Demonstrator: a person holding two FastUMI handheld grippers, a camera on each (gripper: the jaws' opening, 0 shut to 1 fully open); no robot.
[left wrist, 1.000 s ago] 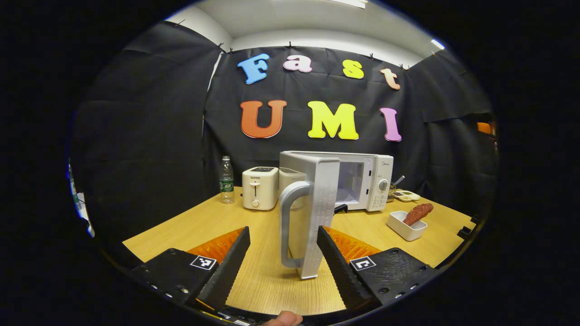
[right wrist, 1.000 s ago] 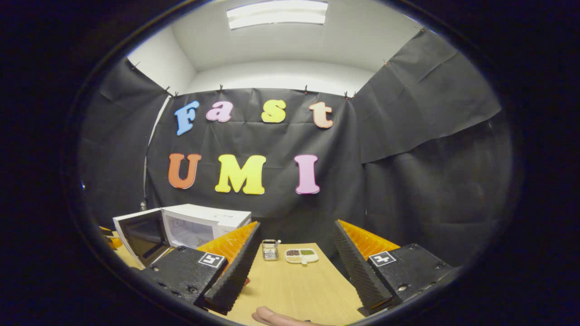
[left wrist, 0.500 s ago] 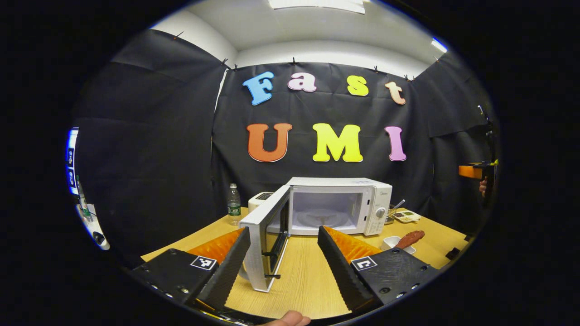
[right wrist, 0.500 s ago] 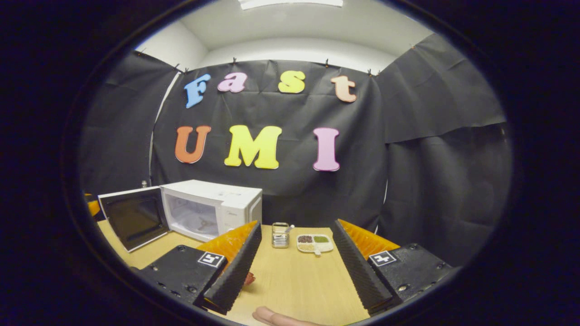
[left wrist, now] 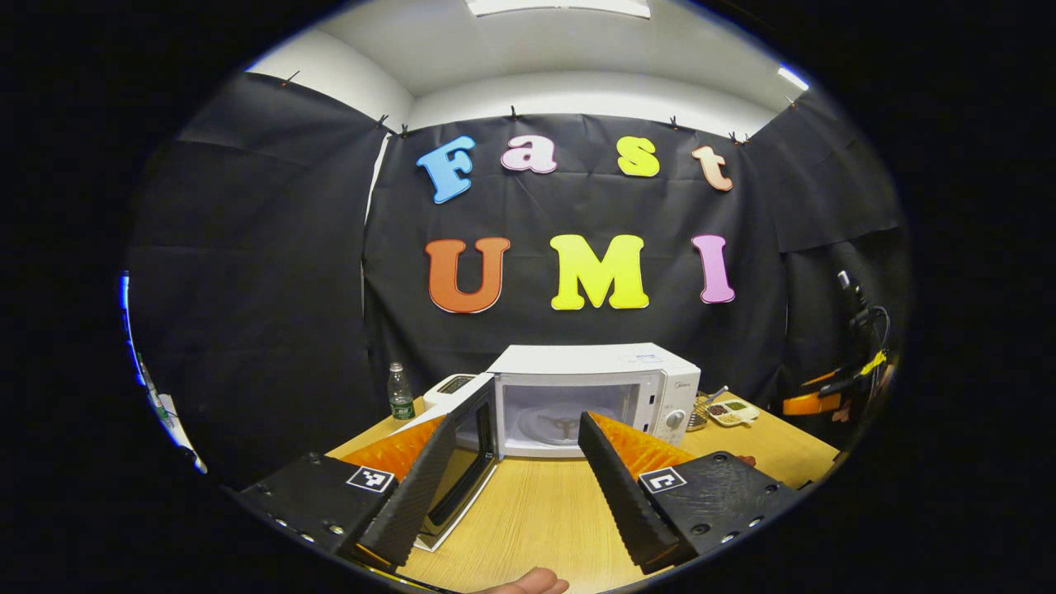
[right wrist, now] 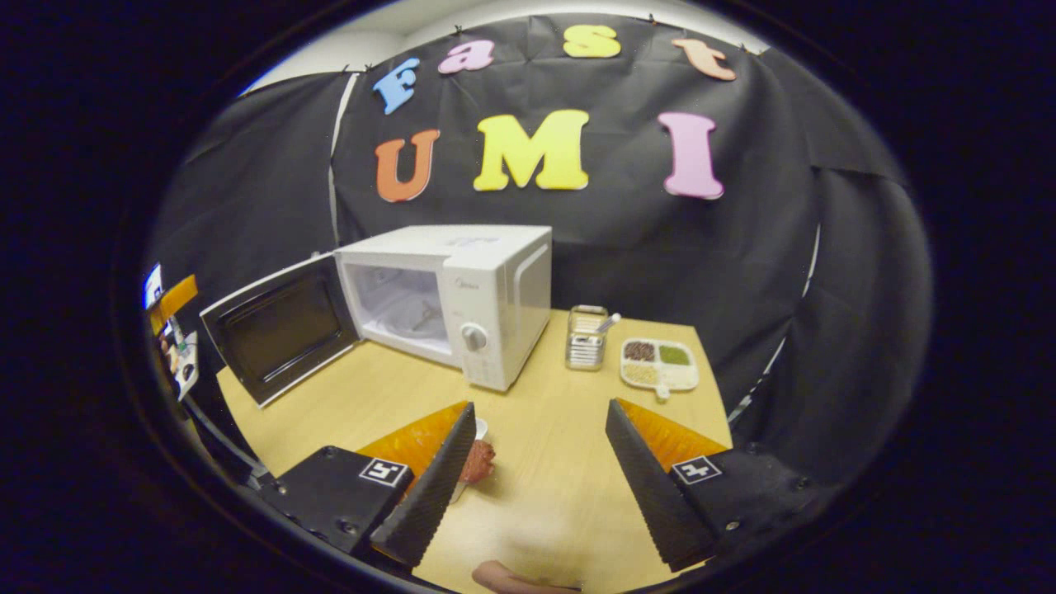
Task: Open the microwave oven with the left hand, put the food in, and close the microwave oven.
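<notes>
The white microwave (left wrist: 594,384) stands at the back of the wooden table (left wrist: 536,511), its door (left wrist: 466,458) swung wide to the left and the cavity with its turntable showing. My left gripper (left wrist: 517,417) is open and holds nothing, a short way back from the door. In the right gripper view the microwave (right wrist: 462,289) and its open door (right wrist: 280,330) lie to the left. My right gripper (right wrist: 540,405) is open over the table. The reddish food (right wrist: 478,460) lies in a white dish, half hidden behind the left finger (right wrist: 429,495).
A water bottle (left wrist: 401,394) and a white toaster (left wrist: 450,386) stand left of the microwave. To its right are a metal holder (right wrist: 586,338) and a sectioned dish of seasonings (right wrist: 660,363). The table's right edge runs close beyond them.
My left gripper let go of the door handle and drew back, and the door swung wide open. My right gripper tilted down toward the table, bringing the food into view.
</notes>
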